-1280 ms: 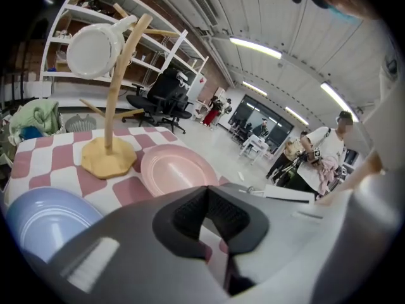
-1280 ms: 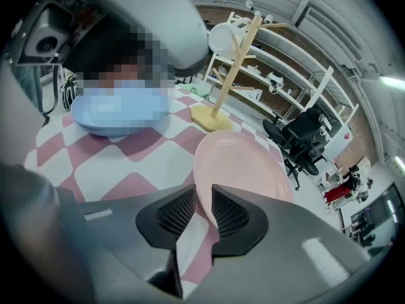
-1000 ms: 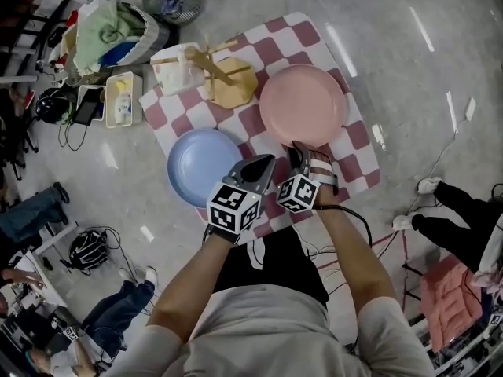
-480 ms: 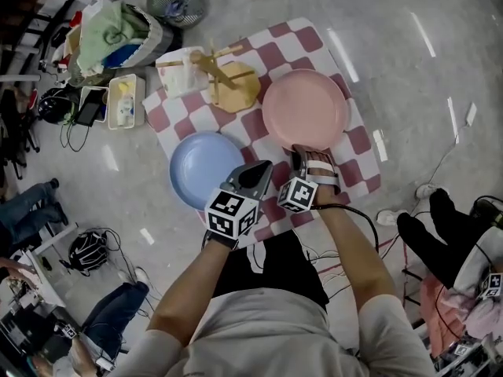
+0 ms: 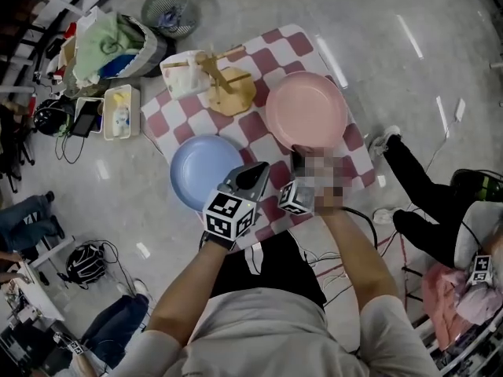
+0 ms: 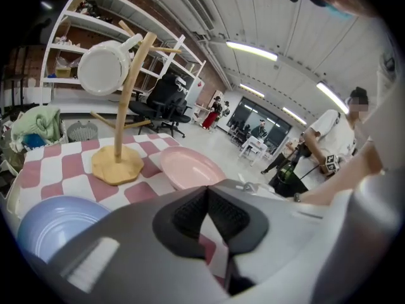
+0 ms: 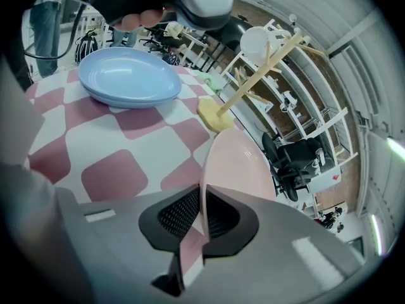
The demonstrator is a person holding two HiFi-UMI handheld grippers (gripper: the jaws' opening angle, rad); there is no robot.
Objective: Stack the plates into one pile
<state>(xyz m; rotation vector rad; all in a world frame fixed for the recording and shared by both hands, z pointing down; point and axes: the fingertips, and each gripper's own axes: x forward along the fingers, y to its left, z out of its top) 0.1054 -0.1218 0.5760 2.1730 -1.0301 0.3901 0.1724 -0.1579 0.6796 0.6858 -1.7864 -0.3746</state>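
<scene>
On the checked cloth point(image 5: 259, 128), my right gripper point(image 7: 204, 211), whose jaws have just been closing, pinches the pink plate's point(image 7: 237, 163) near rim, apparently to lift it onto the blue plate point(image 7: 130, 75), while my left gripper point(image 6: 207, 208) hangs clenched and empty.

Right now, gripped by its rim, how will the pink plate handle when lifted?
The right claw has just been closing on the rim of the pink plate. It looks rigid, likely won't flex. Held at one edge, it may pivot; its smooth surface could slip.

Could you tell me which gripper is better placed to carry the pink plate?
Likely the right gripper: its jaws have just been closing on the rim of the pink plate; the left gripper holds nothing.
</scene>
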